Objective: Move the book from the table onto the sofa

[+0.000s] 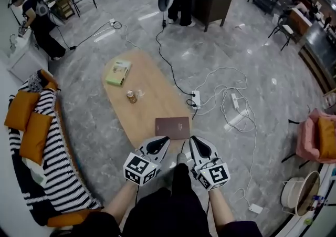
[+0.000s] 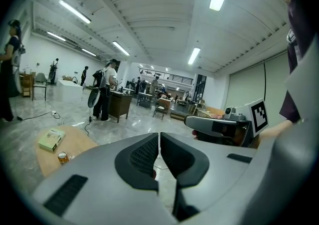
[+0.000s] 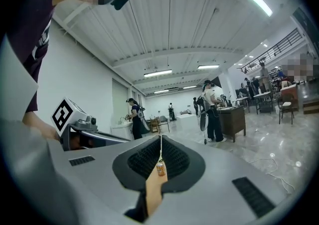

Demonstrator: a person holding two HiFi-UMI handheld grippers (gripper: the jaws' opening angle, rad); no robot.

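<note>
The brown book [image 1: 172,127] lies flat at the near end of the worktop [image 1: 142,110], just ahead of both tools. It looks stiff, thin and light, so best pinched along its near edge. Left tool [image 1: 164,142] and right tool [image 1: 193,142] hover side by side, jaws together, empty, pointing nearly level

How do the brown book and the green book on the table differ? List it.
Colour: the brown book is dark; the green book is pale. Place: brown lies at the near end of the table, green at the far end past the can. Both lie flat, closed.
</note>
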